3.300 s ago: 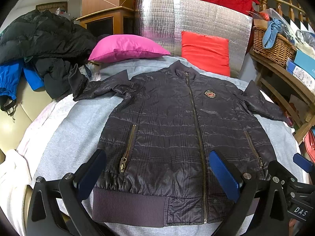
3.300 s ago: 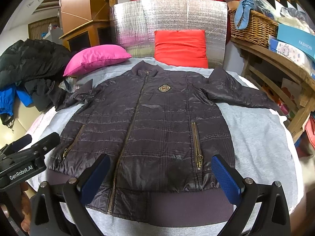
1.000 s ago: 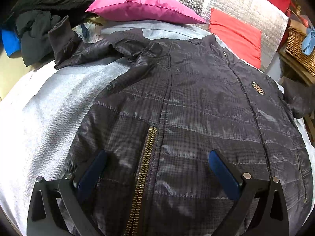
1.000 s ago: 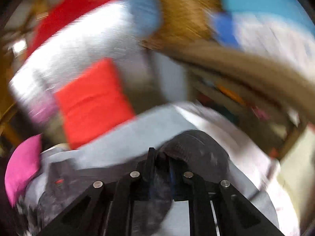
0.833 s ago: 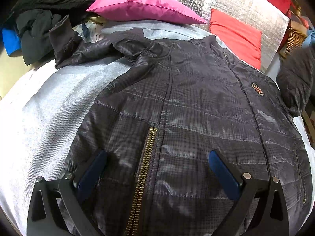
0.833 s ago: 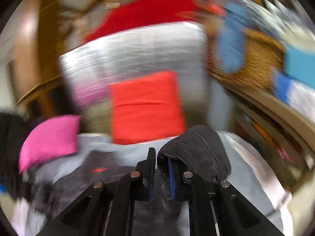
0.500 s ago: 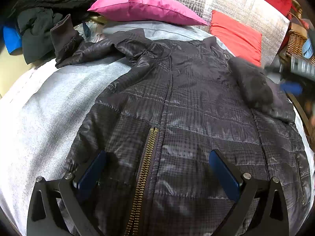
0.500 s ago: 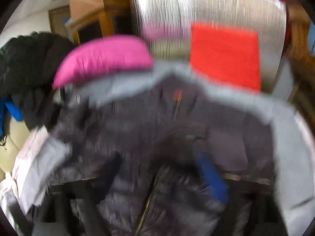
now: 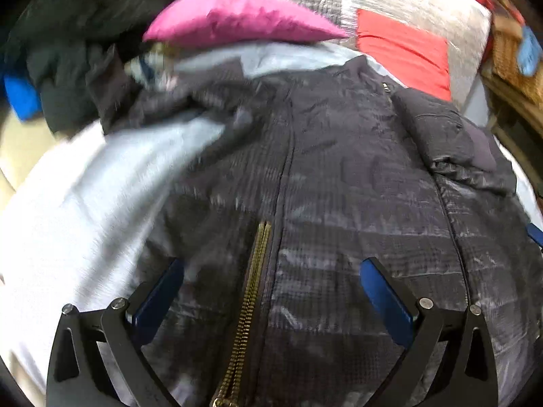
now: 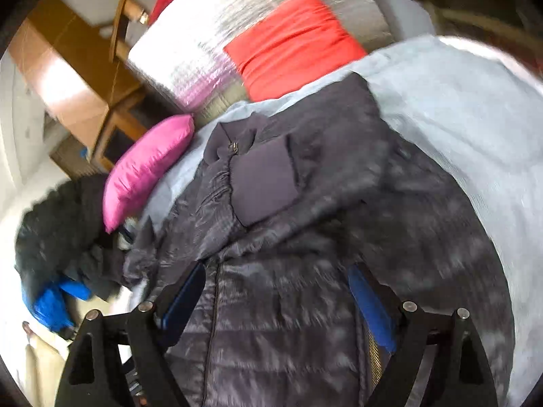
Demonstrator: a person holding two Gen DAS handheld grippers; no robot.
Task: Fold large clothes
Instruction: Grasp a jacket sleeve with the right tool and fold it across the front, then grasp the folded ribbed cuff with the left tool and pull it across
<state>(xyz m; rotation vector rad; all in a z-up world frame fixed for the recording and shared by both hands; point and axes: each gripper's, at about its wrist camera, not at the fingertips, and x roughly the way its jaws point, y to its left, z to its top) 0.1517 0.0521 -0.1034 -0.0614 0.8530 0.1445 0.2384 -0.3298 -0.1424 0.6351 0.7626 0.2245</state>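
A dark quilted jacket [image 9: 339, 186] lies face up on the grey bed sheet [image 9: 85, 203]. One sleeve [image 9: 441, 135] is folded across the chest, with its ribbed cuff [image 10: 264, 183] next to the collar. The other sleeve [image 9: 163, 108] still stretches out toward the pile of clothes. My left gripper [image 9: 269, 268] hangs open over the lower front, straddling a brass pocket zipper [image 9: 251, 288]. Over the jacket's [image 10: 288, 339] other half, my right gripper [image 10: 276, 271] stands open with nothing between its fingers. The hem is out of view.
A pink pillow [image 9: 237, 20], a red cushion [image 9: 407, 51] and a silver foil board [image 10: 210, 51] stand at the head of the bed. Dark and blue clothes [image 9: 61, 68] are heaped at the left. A wicker basket [image 9: 509, 51] sits on a wooden shelf at the right.
My right gripper carried the sleeve over the chest, let it go and opened, then dropped lower over the jacket. The left gripper stayed in place.
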